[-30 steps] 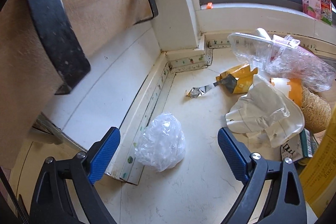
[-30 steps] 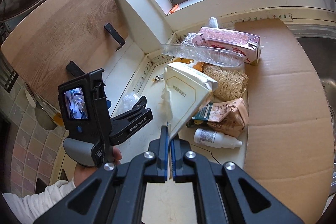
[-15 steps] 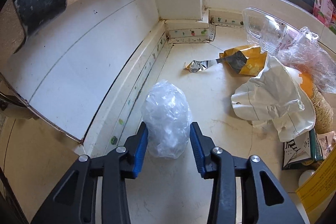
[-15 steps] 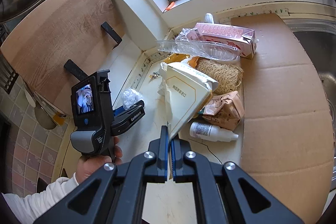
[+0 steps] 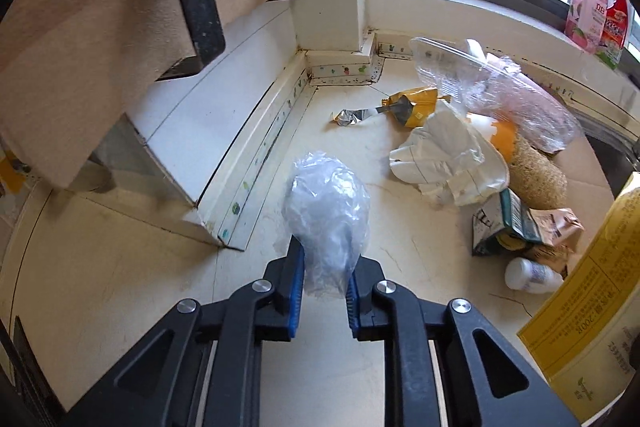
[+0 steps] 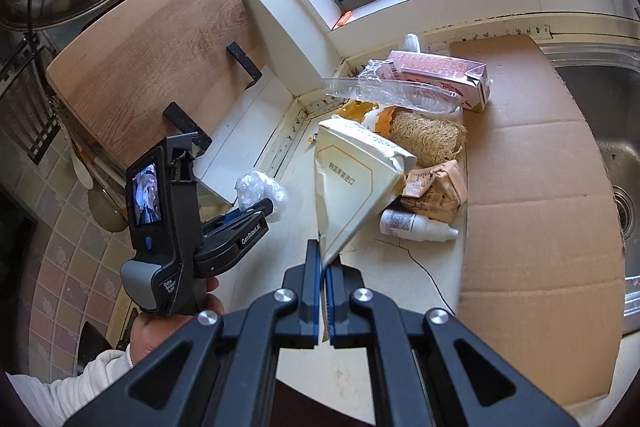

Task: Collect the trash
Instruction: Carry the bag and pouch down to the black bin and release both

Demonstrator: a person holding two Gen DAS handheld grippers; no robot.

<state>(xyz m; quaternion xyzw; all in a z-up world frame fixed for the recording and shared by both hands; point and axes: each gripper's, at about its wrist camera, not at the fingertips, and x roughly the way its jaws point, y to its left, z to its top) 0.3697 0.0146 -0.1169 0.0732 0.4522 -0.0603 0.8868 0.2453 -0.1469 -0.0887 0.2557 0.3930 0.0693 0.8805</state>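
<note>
Currently the left hand-held gripper is closing its blue pads on the near end of a crumpled clear plastic bag, which is sitting between the jaws and bulging out beyond them above the pale desk. The right hand-held gripper is pressed together, pinching the near corner of a cream paper bag and holding it up over the desk.

For a sound grip on the plastic bag, the pads should be biting into the bulk of the film rather than a loose outer fold; the material is thin and springy, so it is likely to slip if only the edge is caught. The paper bag serves best when it is hanging open-side up, if it is meant as the receptacle.

Clearances: a raised white ledge is running just beside the plastic bag on the left, with a wooden board leaning over it, so free room on that side is narrow. To the right, a heap of wrappers, a loofah and a small white bottle is lying near. The near part of the desk is looking open for withdrawal. A flat cardboard sheet is covering the far right side beside the sink.
</note>
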